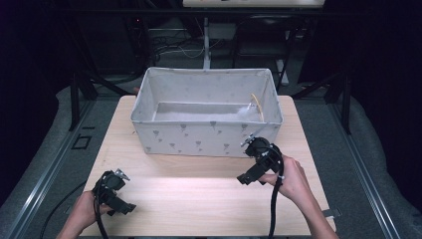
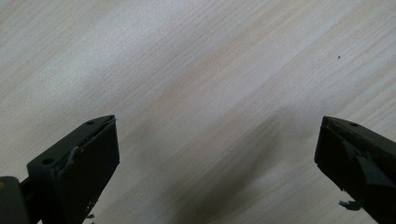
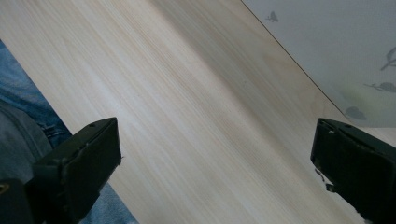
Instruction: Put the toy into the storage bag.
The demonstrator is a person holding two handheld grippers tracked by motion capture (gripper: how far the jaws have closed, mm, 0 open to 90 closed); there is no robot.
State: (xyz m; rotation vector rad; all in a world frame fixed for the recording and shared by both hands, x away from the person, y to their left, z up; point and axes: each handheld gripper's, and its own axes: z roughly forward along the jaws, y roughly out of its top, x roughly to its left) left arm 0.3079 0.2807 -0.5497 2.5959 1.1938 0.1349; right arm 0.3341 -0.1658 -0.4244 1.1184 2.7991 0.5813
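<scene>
A pale fabric bin [image 1: 206, 133] with small grey prints stands at the back middle of the wooden table [image 1: 199, 189]; a thin yellowish strip [image 1: 258, 105] leans inside its right end. My left gripper [image 1: 117, 191] is held low at the table's front left, open, with bare wood between its jaws [image 2: 215, 154]. My right gripper [image 1: 255, 164] hovers just in front of the bin's right front corner, also open and holding nothing [image 3: 215, 158]. The bin wall [image 3: 336, 51] appears at the upper right of the right gripper view.
Dark frame legs [image 1: 79, 89] and cables [image 1: 179, 50] stand behind the table, and grey floor rails run along both sides. The person's jeans [image 3: 28, 121] show past the table's near edge in the right gripper view.
</scene>
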